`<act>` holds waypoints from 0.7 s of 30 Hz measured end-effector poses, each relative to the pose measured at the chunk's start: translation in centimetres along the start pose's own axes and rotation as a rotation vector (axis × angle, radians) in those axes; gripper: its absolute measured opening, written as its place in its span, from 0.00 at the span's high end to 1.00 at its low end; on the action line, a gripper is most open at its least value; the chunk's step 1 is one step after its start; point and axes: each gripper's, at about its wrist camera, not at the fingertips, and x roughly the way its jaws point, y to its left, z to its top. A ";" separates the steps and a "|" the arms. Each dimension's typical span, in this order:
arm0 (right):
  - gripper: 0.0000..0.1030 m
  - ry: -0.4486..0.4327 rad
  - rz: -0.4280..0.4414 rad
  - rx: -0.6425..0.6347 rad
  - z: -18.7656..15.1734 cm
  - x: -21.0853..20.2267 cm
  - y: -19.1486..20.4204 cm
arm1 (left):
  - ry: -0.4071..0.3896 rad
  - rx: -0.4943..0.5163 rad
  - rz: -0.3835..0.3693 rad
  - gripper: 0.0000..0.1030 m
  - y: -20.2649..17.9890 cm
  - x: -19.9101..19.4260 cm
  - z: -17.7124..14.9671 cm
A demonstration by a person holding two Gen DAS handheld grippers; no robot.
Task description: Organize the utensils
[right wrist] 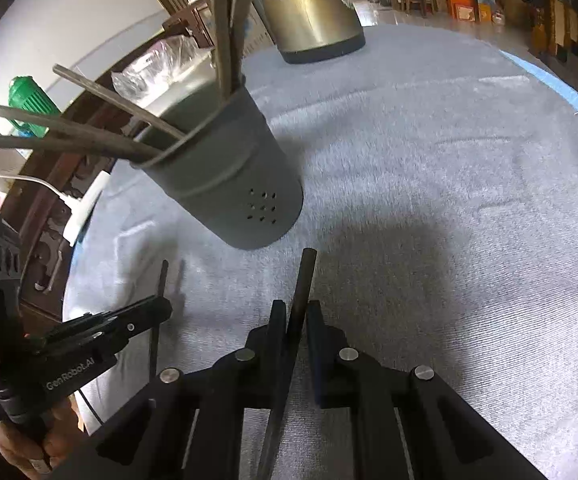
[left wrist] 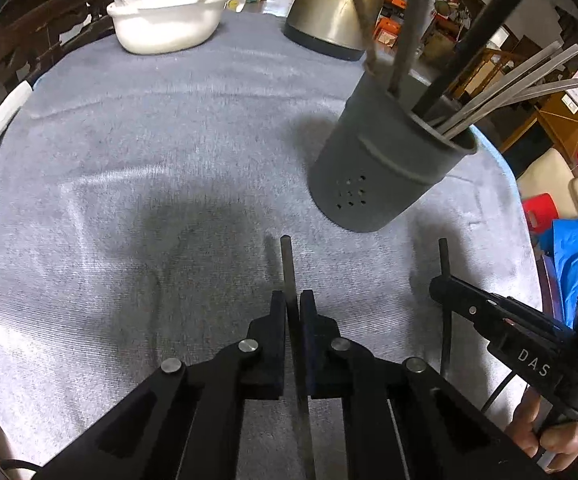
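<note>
A grey perforated utensil holder (left wrist: 373,168) (right wrist: 229,176) stands on the cloth with several flat metal handles sticking out of it. In the left wrist view my left gripper (left wrist: 293,300) is shut on a thin dark utensil (left wrist: 287,264), whose end pokes out toward the holder. In the right wrist view my right gripper (right wrist: 295,308) is shut on a second dark utensil (right wrist: 305,276). Each gripper also shows in the other view: the right gripper (left wrist: 439,286) with its utensil (left wrist: 444,260), and the left gripper (right wrist: 165,306) with its utensil (right wrist: 163,280). Both sit just short of the holder.
A grey cloth (left wrist: 129,160) covers the round table. At the far side stand a white bowl (left wrist: 169,20) with a plastic bag in it and a metal kettle (left wrist: 337,4). Dark wooden chairs (right wrist: 49,220) ring the table edge. A hand (left wrist: 529,424) grips the right tool.
</note>
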 end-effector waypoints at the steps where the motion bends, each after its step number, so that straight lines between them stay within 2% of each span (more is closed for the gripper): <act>1: 0.89 -0.006 0.008 0.005 0.0 -0.3 0.0 | -0.006 0.001 -0.004 0.93 0.1 -0.4 0.0; 7: 0.89 -0.044 0.041 0.011 0.4 -1.1 -0.1 | -0.055 0.036 -0.003 0.93 -0.8 -2.9 -0.2; 10: 0.89 -0.019 0.008 0.013 0.4 -0.6 -0.3 | -0.024 0.047 0.035 0.93 -0.4 -1.8 0.4; 14: 0.87 -0.005 0.011 0.047 0.3 -0.2 -1.1 | 0.027 -0.007 0.015 0.93 0.0 -0.5 -0.1; 18: 0.86 -0.006 0.072 0.100 0.7 -0.4 -1.7 | 0.009 0.015 -0.013 0.92 -0.5 -0.7 -0.2; 21: 0.81 -0.003 0.058 0.088 1.1 -0.3 -1.3 | 0.010 0.029 -0.013 0.85 -1.0 -0.6 0.1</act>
